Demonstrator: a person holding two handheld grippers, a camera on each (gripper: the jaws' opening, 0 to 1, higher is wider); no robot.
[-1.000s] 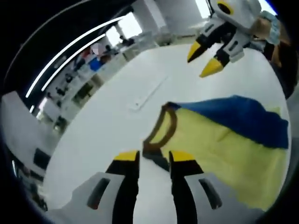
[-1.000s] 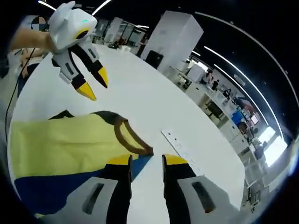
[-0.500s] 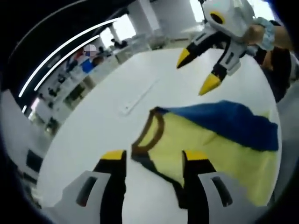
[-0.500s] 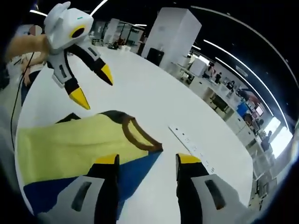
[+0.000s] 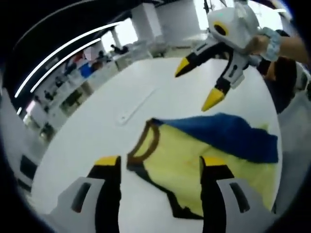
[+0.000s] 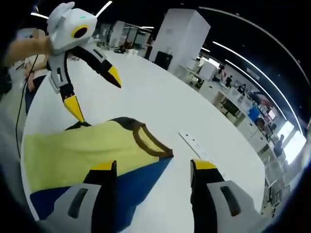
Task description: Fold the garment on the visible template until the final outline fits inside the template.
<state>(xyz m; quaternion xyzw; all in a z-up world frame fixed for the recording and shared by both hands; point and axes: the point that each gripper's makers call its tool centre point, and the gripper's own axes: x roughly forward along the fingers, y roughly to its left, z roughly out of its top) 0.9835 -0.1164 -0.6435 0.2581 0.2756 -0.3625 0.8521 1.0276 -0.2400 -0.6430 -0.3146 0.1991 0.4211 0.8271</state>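
Note:
A yellow garment (image 5: 194,155) with a brown collar (image 5: 144,142) and a blue part (image 5: 233,136) folded over it lies on the white table (image 5: 97,126). My left gripper (image 5: 160,164) hovers open above the collar end, holding nothing. The right gripper (image 5: 197,85) hangs open above the blue edge, held by a hand. In the right gripper view the yellow garment (image 6: 77,150) and its blue part (image 6: 138,177) lie under my open right gripper (image 6: 153,167). The left gripper (image 6: 95,92) hangs open just above the garment's far edge.
A flat white strip (image 5: 136,106) lies on the table past the collar, also seen as the strip (image 6: 197,144) in the right gripper view. A dark cable (image 6: 18,121) runs near the table's edge. Desks, people and a white pillar (image 6: 182,34) stand beyond the table.
Both grippers' jaws have spread from narrow to wide and have let go of the garment near the collar. Both have drawn slightly up and back; the garment stays flat.

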